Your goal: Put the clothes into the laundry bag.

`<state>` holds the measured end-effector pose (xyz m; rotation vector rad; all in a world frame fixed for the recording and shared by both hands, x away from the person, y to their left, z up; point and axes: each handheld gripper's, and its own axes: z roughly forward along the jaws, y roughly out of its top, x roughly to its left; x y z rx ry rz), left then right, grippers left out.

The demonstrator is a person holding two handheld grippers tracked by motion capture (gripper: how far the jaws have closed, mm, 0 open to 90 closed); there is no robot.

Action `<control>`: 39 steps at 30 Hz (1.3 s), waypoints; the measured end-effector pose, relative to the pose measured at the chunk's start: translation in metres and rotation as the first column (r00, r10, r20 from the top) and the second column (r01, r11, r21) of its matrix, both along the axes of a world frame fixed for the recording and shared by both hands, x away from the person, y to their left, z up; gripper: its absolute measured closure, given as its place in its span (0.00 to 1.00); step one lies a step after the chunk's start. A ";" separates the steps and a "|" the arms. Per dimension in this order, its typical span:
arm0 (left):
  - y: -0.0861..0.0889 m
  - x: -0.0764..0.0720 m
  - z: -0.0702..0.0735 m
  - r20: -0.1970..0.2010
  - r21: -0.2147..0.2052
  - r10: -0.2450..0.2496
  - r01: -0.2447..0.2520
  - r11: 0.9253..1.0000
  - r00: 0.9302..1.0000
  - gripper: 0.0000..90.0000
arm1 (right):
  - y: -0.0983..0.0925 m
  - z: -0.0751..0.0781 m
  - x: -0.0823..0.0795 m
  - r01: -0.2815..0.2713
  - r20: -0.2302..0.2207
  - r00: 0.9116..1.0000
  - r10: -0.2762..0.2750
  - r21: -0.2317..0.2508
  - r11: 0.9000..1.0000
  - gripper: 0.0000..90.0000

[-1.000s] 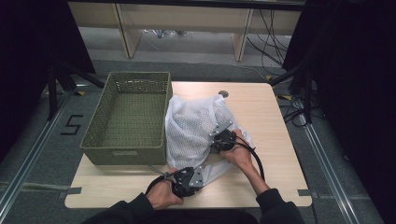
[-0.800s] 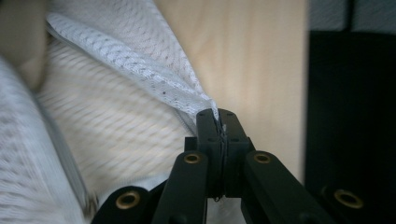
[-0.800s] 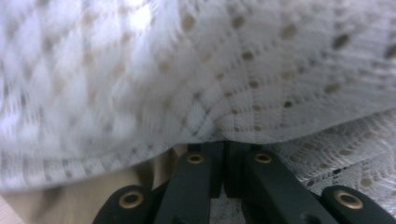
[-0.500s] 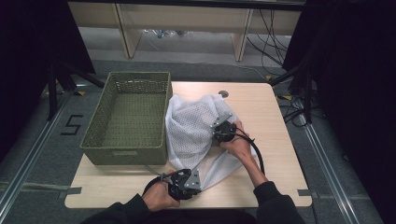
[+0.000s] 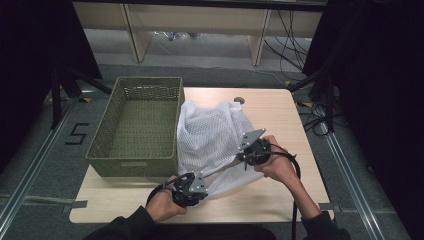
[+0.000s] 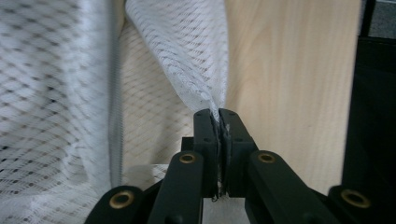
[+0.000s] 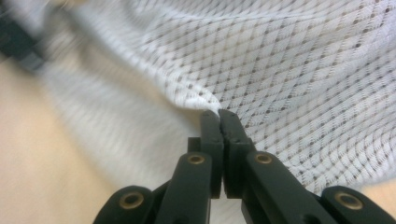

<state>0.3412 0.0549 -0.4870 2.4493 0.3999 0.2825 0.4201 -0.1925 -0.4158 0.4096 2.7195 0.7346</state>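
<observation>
One table [image 5: 280,107] of pale wood carried one green basket [image 5: 137,125] and one white mesh bag [image 5: 212,137]; two grippers worked over it. The basket sat at the table's left side, and the bag lay just beside it, one edge resting against the basket's right wall. The left gripper [image 5: 192,186], near the table's front edge, had its jaws closed tight on a fold of the bag (seen clearly in the left gripper view [image 6: 218,116], where mesh rose from between them). The right gripper [image 5: 252,150], toward the table's right, was likewise clamped on the mesh [image 7: 218,114]. Beyond the table's far edge were wooden shelf legs [image 5: 257,42] and loose cables [image 5: 290,30] on the floor.
</observation>
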 end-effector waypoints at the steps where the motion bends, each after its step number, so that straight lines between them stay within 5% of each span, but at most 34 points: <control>1: 0.001 0.001 0.000 0.004 0.015 0.009 -0.009 1.000 1.000 0.95 | 0.000 -0.003 -0.006 0.005 -0.021 1.000 -0.006 -0.023 1.000 1.00; 4: 0.005 0.003 -0.001 0.007 0.028 0.032 -0.032 0.999 0.999 0.95 | 0.003 -0.022 -0.020 -0.068 -0.099 0.993 0.057 -0.112 0.991 1.00; 7: 0.007 0.004 -0.003 0.012 0.031 0.044 -0.044 0.999 0.999 0.95 | 0.003 -0.038 -0.031 -0.081 -0.155 0.986 0.055 -0.170 0.982 1.00; 10: 0.006 0.004 -0.004 0.018 0.033 0.045 -0.045 0.998 0.999 0.94 | -0.001 -0.043 -0.037 -0.065 -0.180 0.983 0.035 -0.167 0.984 1.00; 18: 0.009 0.006 -0.005 0.059 0.051 0.059 -0.062 0.997 0.997 0.93 | -0.005 -0.038 -0.043 -0.023 -0.122 0.993 0.009 -0.108 0.994 0.99; 31: 0.021 0.005 -0.005 0.097 0.074 0.080 -0.087 0.993 0.992 0.90 | -0.021 -0.030 -0.050 0.033 -0.011 0.999 -0.032 0.026 0.999 0.81; 35: 0.022 0.001 -0.003 0.071 0.065 0.080 -0.085 0.994 0.994 0.78 | -0.033 -0.025 -0.051 0.114 0.064 0.991 -0.121 0.102 0.988 0.67; 39: 0.024 -0.007 0.003 0.065 0.040 0.099 -0.102 0.994 0.993 0.63 | -0.050 -0.018 -0.047 0.222 0.077 0.968 -0.238 0.173 0.960 0.59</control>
